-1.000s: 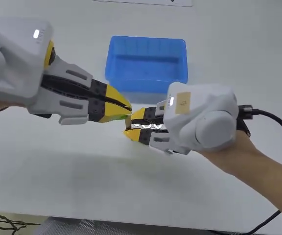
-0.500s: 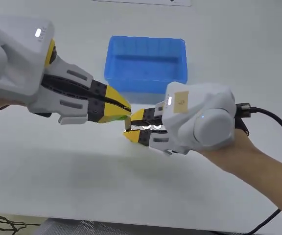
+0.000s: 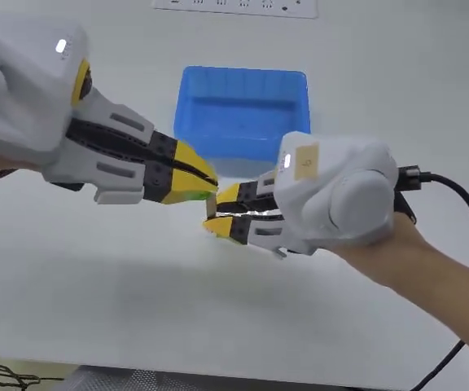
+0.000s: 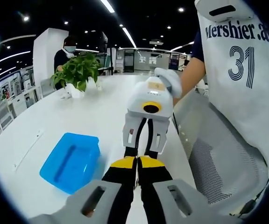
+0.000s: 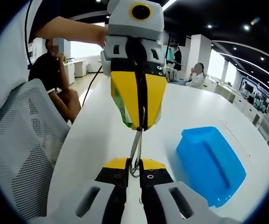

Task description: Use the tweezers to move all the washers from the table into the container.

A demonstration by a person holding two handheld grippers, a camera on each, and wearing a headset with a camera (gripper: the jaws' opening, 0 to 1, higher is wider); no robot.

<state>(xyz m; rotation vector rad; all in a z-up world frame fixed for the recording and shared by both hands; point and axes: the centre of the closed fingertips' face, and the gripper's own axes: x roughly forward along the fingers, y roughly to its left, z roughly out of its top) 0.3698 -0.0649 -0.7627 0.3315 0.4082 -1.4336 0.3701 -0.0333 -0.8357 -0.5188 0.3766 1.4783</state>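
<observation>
The container [image 3: 243, 110] sits on the table [image 3: 96, 277] behind left gripper [image 3: 212, 184] and right gripper [image 3: 208, 221].

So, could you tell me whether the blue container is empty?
Empty: the container shows a bare blue floor in the head view, nothing lying inside.

Slim metal tweezers [image 5: 136, 144], blue rectangular container [image 3: 243, 110] — upright, open top

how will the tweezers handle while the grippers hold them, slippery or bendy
Probably slippery: the tweezers look like thin shiny metal, caught only at their ends between the fingers of the left gripper and the right gripper. Likely light and a bit springy, as the arms are slim. They could swivel in the grip, since so little is pinched.
</observation>
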